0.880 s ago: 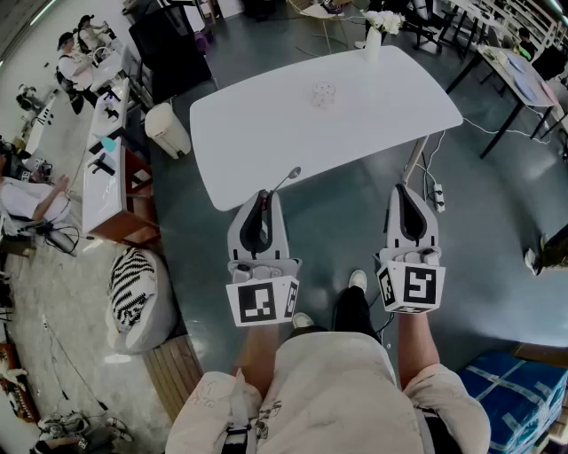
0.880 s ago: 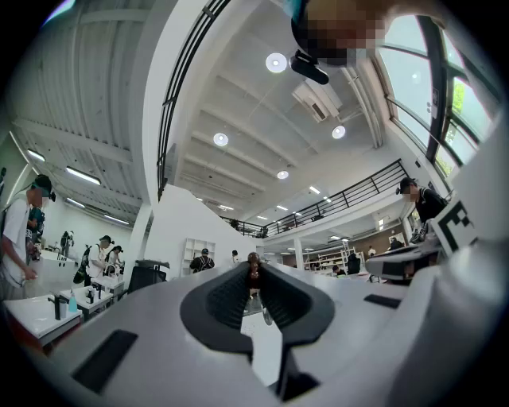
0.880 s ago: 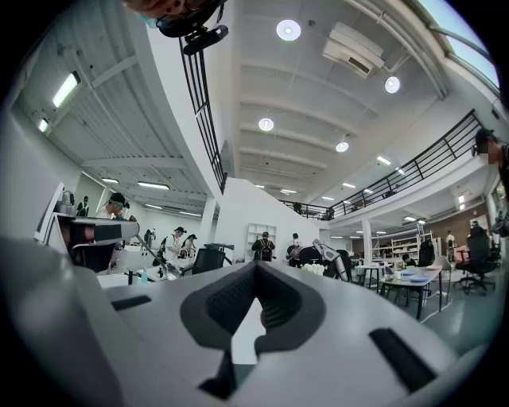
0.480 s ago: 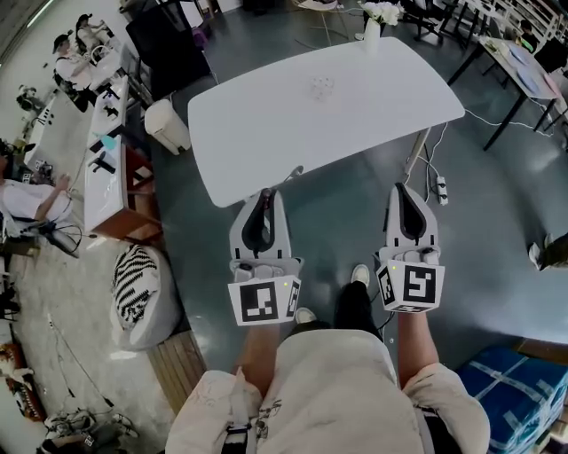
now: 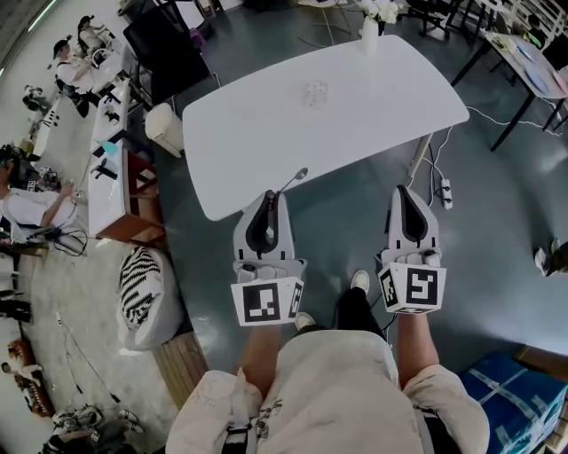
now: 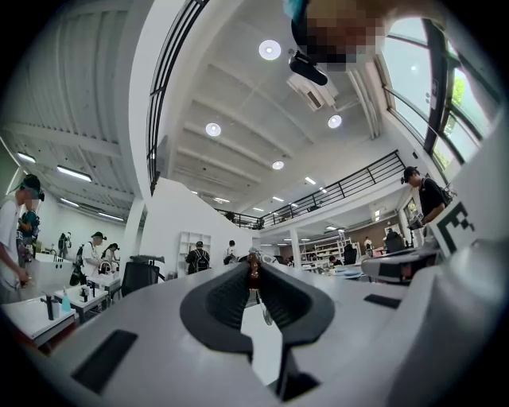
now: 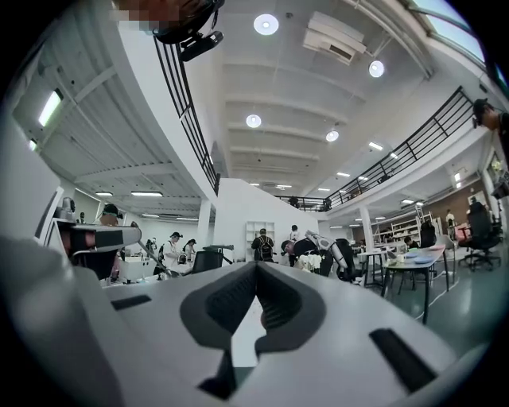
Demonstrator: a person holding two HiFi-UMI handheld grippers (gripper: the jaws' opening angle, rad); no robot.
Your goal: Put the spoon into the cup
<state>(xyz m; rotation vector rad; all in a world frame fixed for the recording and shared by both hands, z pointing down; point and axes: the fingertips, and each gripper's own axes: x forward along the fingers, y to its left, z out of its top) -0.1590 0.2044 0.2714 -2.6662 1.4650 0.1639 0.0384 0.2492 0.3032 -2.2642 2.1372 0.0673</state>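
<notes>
A metal spoon [image 5: 291,180] sticks forward from my left gripper [image 5: 273,197], which is shut on its handle; the spoon's bowl hangs just over the near edge of the white table [image 5: 382,97]. The clear cup [image 5: 315,92] stands far off, toward the table's back middle. In the left gripper view the jaws meet on the handle [image 6: 253,269] at the left gripper [image 6: 253,274]. My right gripper [image 5: 406,191] is level beside it over the floor, short of the table. The right gripper [image 7: 256,269] is shut with nothing between its jaws.
A white vase with flowers [image 5: 370,27] stands at the table's far edge. A table leg and power strip [image 5: 444,189] are ahead of the right gripper. A white bin [image 5: 165,130], a striped bag [image 5: 138,285] and desks with people lie left; a blue crate [image 5: 515,390] lies right.
The left gripper with the spoon has edged slightly rightward in the head view. The right gripper keeps its place. The table has shifted a little in the view.
</notes>
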